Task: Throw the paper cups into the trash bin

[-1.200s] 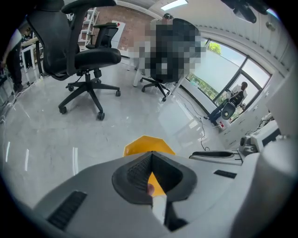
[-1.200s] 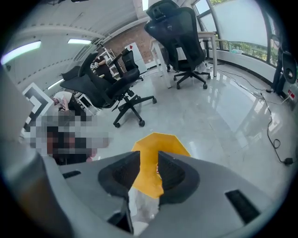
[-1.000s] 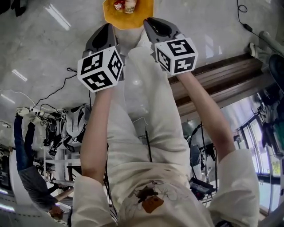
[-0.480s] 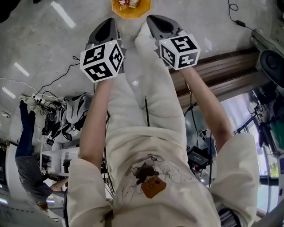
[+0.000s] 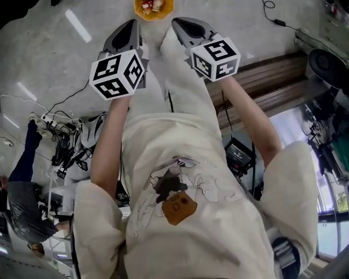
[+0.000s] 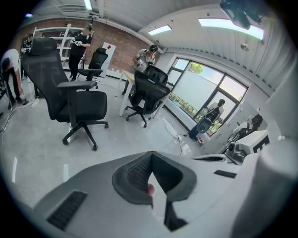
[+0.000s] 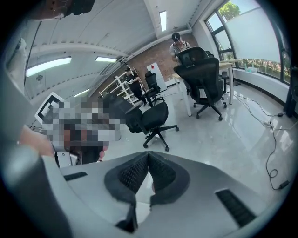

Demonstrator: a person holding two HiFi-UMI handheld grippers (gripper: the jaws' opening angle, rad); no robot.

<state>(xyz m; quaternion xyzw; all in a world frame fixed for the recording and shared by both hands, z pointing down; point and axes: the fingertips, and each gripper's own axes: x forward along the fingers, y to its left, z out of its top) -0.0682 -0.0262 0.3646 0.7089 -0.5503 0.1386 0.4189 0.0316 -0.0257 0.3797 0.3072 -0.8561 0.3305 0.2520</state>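
Floor and room, seen from the head and from both sets of tongs. The left tongs (image 6: pixel 151 156) are closed, pad against pad, with nothing between them. The right tongs (image 7: pixel 148 156) are likewise closed and empty. In the head view both are held out side by side over a polished grey floor (image 5: pixel 65 49), each carrying its marker cube (left (image 5: pixel 116 73); right (image 5: pixel 215 56)).

An orange bin (image 5: pixel 154 7) stands on the floor at the top edge of the head view, just beyond the tips of the two tongs and between them. It holds small red and pale objects that appear to be the paper cups (image 5: pixel 151 5), though they are too small to tell with certainty.

Loose black cables (image 5: pixel 68 98) trail across the floor on the left, and brown wooden boards (image 5: pixel 272 82) lie on the right.

The left gripper view shows a black office chair (image 6: pixel 70 100) standing well apart from a second chair (image 6: pixel 146 93), a brick wall (image 6: pixel 116 46) behind them, a large window (image 6: pixel 205 93) and a bright ceiling light (image 6: pixel 230 28). The right gripper view shows more black chairs, one (image 7: pixel 156 121) standing alone and another drawn up to a white-legged desk (image 7: pixel 228 65). People stand in the background of both gripper views.
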